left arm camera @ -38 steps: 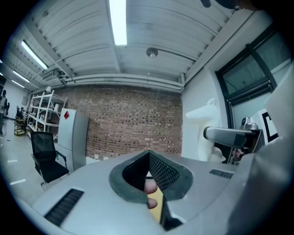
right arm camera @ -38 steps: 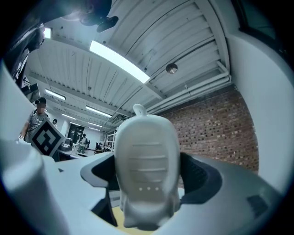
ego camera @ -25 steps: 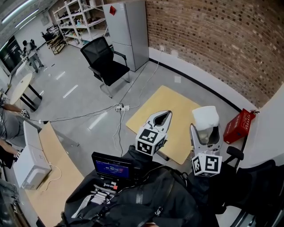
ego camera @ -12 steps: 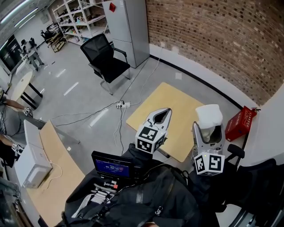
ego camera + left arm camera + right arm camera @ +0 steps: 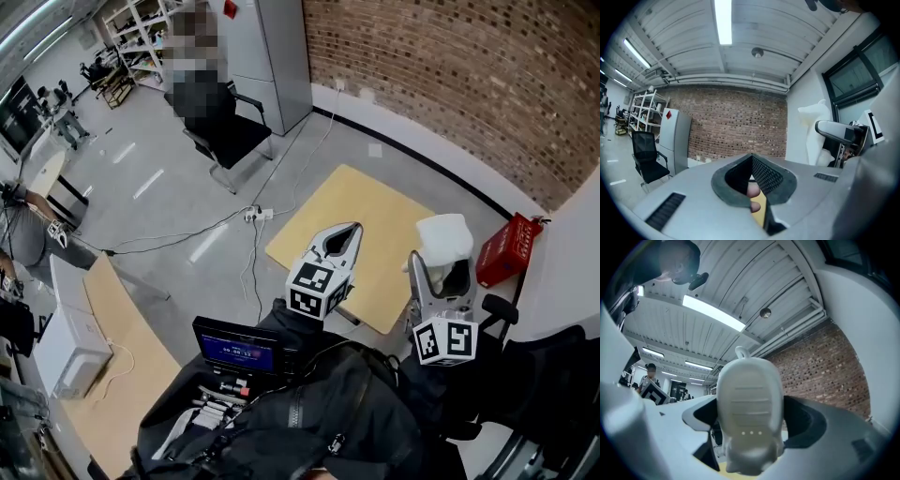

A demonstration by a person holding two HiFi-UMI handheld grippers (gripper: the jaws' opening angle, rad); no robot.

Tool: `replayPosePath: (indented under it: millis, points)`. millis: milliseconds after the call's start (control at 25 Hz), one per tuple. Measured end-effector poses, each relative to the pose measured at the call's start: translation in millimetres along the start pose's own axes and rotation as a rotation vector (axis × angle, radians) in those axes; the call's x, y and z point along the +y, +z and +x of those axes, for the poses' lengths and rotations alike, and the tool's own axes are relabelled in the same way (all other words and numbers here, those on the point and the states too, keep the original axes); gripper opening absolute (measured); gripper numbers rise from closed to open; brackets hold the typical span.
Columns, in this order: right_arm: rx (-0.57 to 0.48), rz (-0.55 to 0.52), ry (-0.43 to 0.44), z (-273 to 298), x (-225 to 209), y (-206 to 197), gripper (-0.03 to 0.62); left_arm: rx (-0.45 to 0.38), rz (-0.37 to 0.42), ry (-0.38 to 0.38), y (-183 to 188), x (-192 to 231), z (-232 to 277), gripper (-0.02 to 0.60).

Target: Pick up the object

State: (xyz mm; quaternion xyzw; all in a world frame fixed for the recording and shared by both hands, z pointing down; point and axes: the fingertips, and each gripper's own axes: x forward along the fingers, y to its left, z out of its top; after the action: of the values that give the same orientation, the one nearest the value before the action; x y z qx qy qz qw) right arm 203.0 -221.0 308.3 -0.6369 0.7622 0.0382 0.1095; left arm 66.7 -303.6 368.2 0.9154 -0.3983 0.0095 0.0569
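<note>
Head view: the right gripper [image 5: 439, 274] sits at about 4 o'clock of the frame, clamped on a white shoe [image 5: 442, 239] that sticks up at its 12 o'clock, clear of the yellow board [image 5: 356, 211] far below. A red box [image 5: 502, 251] lies at the shoe's 3 o'clock. The left gripper [image 5: 339, 242], near centre, carries nothing.

Left gripper view: the jaws meet at their tips, empty, and the shoe [image 5: 811, 129] shows at 3 o'clock.

Right gripper view: the ribbed sole and heel loop of the shoe [image 5: 749, 404] fill the gap, with both jaws pressed to its sides.

Judged from this, the pick-up looks done. The risk is a slip. The smooth, rounded sole gives the pads little bite, so a tilt or a slackened squeeze could drop the shoe onto the board.
</note>
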Motion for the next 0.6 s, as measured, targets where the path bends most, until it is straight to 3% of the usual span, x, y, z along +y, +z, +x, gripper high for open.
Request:
replayPosePath:
  millis: [600]
  points:
    - [-0.002, 0.074, 0.018, 0.1, -2.7, -4.9, 0.426, 0.010, -0.013, -0.002, -4.4, -0.4, 2.0, -0.005]
